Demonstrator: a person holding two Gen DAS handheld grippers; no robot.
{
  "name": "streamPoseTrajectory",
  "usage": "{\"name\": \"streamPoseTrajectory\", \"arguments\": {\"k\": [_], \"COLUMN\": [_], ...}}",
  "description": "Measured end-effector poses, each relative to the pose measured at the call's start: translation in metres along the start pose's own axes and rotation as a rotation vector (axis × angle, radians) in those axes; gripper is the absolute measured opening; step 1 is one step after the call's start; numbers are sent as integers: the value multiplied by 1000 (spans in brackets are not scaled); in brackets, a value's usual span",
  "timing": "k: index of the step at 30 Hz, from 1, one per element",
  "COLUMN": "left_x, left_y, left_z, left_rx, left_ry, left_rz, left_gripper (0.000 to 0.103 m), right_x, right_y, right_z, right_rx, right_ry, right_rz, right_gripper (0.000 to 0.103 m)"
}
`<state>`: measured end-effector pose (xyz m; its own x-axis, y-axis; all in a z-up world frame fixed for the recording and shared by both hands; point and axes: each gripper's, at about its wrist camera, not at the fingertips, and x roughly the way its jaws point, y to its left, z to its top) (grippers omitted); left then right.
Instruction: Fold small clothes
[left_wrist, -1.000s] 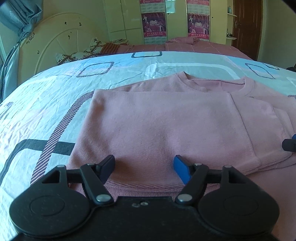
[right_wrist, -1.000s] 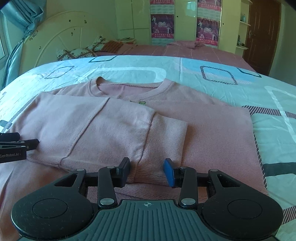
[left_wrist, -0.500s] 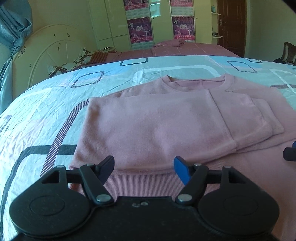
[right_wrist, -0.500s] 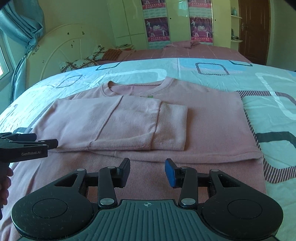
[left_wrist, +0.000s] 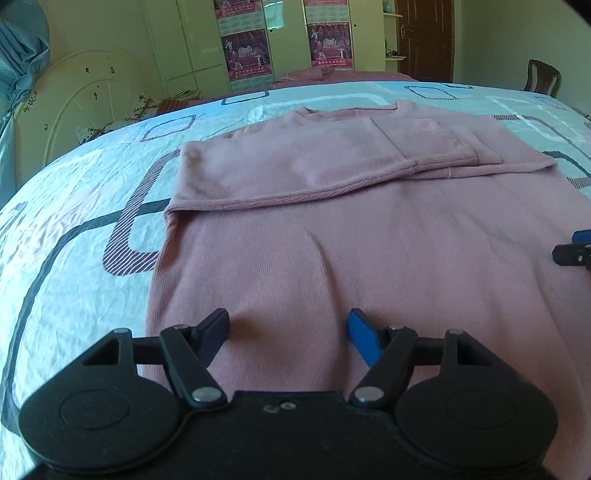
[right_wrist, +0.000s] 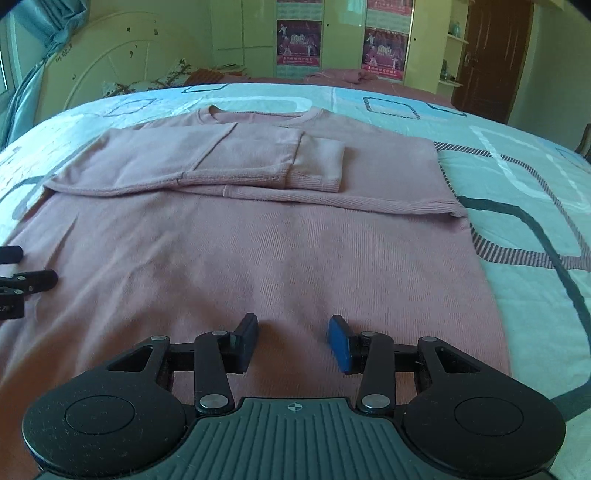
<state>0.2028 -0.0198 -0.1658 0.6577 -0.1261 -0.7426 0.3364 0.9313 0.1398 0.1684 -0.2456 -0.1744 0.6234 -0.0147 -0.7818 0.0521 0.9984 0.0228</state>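
Note:
A pink sweater (left_wrist: 332, 240) (right_wrist: 258, 251) lies flat on the bed, neck at the far side, with both sleeves folded across its chest (right_wrist: 229, 162). My left gripper (left_wrist: 288, 328) hovers open over the near left part of the sweater's body, nothing between its fingers. My right gripper (right_wrist: 291, 336) stands open over the near right part, also holding nothing. Each gripper's tips show at the edge of the other's view: the right gripper (left_wrist: 572, 251) and the left gripper (right_wrist: 26, 269).
The bed wears a light blue sheet (left_wrist: 74, 229) (right_wrist: 535, 206) with dark line patterns. A white headboard (left_wrist: 85, 110) and pillows stand at the far left. Wardrobes with posters (right_wrist: 299, 40), a brown door (right_wrist: 484, 55) and a chair (left_wrist: 543, 79) line the room's far side.
Both grippers have drawn back toward the sweater's near hem; the folded sleeves now sit farther off. Their jaws stand as before, holding nothing.

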Motion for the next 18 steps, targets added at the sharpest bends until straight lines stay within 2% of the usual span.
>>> {"name": "streamPoseTrajectory", "arguments": {"k": [3, 6, 11, 15, 18], "left_x": [-10, -23, -43, -42, -40], "left_y": [12, 13, -15, -31, -26], "left_z": [-12, -11, -11, -23, -37], "left_rx": [-13, -51, -34, -2, 2], "left_ry": [6, 7, -38, -20, 8], "left_rz": [6, -22, -100, -109, -89], "left_gripper": [71, 62, 62, 63, 65], "right_x": [-10, -28, -38, -37, -36], "right_y": [-5, -1, 37, 59, 55], "right_z": [-7, -12, -10, -21, -36], "right_rx": [12, 39, 28, -19, -28], "right_ry": [-3, -41, -61, -31, -1], "right_rz": [-68, 16, 96, 115, 81], "right_gripper": [42, 41, 41, 41, 41]}}
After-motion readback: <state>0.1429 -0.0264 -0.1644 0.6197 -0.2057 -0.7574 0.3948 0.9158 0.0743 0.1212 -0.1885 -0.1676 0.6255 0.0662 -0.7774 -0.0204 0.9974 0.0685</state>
